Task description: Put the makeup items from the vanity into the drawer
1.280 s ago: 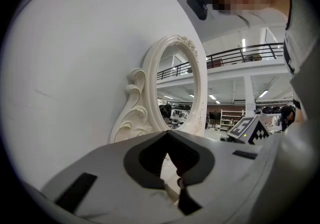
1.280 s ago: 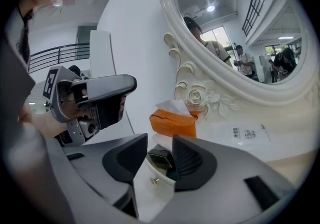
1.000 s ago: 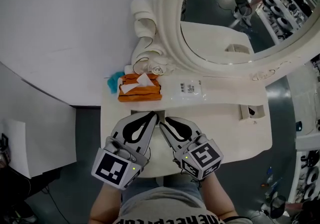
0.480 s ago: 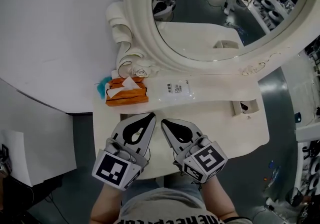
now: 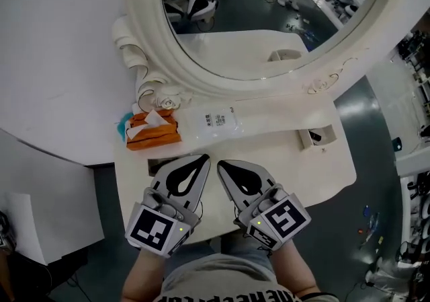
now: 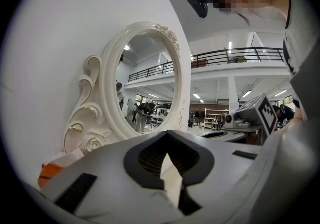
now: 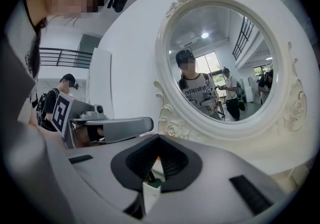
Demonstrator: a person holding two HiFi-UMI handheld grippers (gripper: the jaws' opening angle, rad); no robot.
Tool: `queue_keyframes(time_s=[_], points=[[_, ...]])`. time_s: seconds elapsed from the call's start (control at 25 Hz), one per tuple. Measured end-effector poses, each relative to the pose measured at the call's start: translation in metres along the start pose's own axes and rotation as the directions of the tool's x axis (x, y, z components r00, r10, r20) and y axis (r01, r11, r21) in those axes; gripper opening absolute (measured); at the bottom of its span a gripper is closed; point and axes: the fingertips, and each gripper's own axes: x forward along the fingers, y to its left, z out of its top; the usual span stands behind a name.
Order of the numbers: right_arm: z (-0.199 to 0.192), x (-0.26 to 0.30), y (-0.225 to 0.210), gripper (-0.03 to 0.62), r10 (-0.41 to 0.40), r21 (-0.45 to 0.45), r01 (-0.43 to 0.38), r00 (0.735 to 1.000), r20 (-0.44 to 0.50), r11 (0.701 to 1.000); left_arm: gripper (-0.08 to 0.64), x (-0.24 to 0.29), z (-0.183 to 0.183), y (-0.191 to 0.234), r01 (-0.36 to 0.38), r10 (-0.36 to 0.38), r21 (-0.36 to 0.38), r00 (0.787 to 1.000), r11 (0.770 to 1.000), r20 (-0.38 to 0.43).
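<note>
On the white vanity top (image 5: pixel 302 176), below the oval mirror (image 5: pixel 269 18), lies a clear packet with a printed label (image 5: pixel 215 121). My left gripper (image 5: pixel 205 158) and right gripper (image 5: pixel 220 163) hover side by side over the table's front middle, tips nearly touching, both pointing at the mirror. The left gripper (image 6: pixel 167 133) has its jaws together with nothing between them. The right gripper (image 7: pixel 159 137) is also shut. A small white piece with a dark green top (image 7: pixel 153 187) shows in the slit beneath its jaws. I cannot tell whether it is gripped.
An orange tissue pack (image 5: pixel 153 134) with something teal (image 5: pixel 123 126) behind it sits at the back left. A small open box (image 5: pixel 316 136) stands at the back right. A dark slot (image 5: pixel 157 166) shows beside the left gripper. White wall to the left, grey floor to the right.
The head view has swung, so the mirror, tissue pack and packet have slid left in the picture. Both grippers stay side by side and now sit further right of the tissue pack.
</note>
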Motion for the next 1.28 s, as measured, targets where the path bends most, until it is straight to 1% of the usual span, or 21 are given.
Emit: queue_keyframes(time_s=[0.12, 0.28, 0.32, 0.4, 0.52, 0.64, 0.88, 1.04, 1.28], points=[[0.006, -0.012, -0.007, 0.005, -0.024, 0.009, 0.024, 0.999, 0.026, 1.0, 0.018, 0.007, -0.004, -0.013, 0.031, -0.031, -0.019, 0.999, 0.999, -0.042], [0.013, -0.028, -0.016, 0.005, -0.06, 0.007, 0.06, 0.997, 0.05, 0.998, 0.018, 0.017, 0.0, -0.027, 0.064, -0.064, -0.003, 0.998, 0.998, -0.024], [0.014, -0.032, -0.019, 0.005, -0.07, 0.007, 0.07, 0.996, 0.056, 0.998, 0.018, 0.019, 0.0, -0.031, 0.074, -0.074, -0.002, 0.997, 0.997, -0.027], [0.017, -0.04, -0.023, 0.005, -0.088, 0.007, 0.088, 0.994, 0.067, 0.996, 0.018, 0.023, -0.003, -0.041, 0.095, -0.095, -0.016, 0.994, 0.995, -0.058], [0.019, -0.051, -0.028, 0.005, -0.112, 0.005, 0.112, 0.99, 0.083, 0.994, 0.018, 0.029, -0.001, -0.052, 0.124, -0.124, -0.003, 0.991, 0.992, -0.045], [0.021, -0.061, -0.033, 0.005, -0.133, 0.005, 0.133, 0.986, 0.097, 0.991, 0.018, 0.035, -0.002, -0.065, 0.151, -0.151, -0.012, 0.986, 0.989, -0.068], [0.023, -0.082, -0.043, 0.005, -0.174, 0.013, 0.173, 0.978, 0.116, 0.985, 0.018, 0.045, -0.001, -0.088, 0.204, -0.203, 0.001, 0.976, 0.979, -0.076], [0.023, -0.092, -0.045, 0.005, -0.189, 0.017, 0.189, 0.974, 0.125, 0.982, 0.018, 0.048, -0.001, -0.098, 0.223, -0.222, 0.006, 0.972, 0.975, -0.078], [0.025, -0.103, -0.043, 0.005, -0.204, 0.012, 0.204, 0.97, 0.134, 0.979, 0.018, 0.046, 0.001, -0.107, 0.234, -0.232, 0.017, 0.97, 0.972, -0.076]])
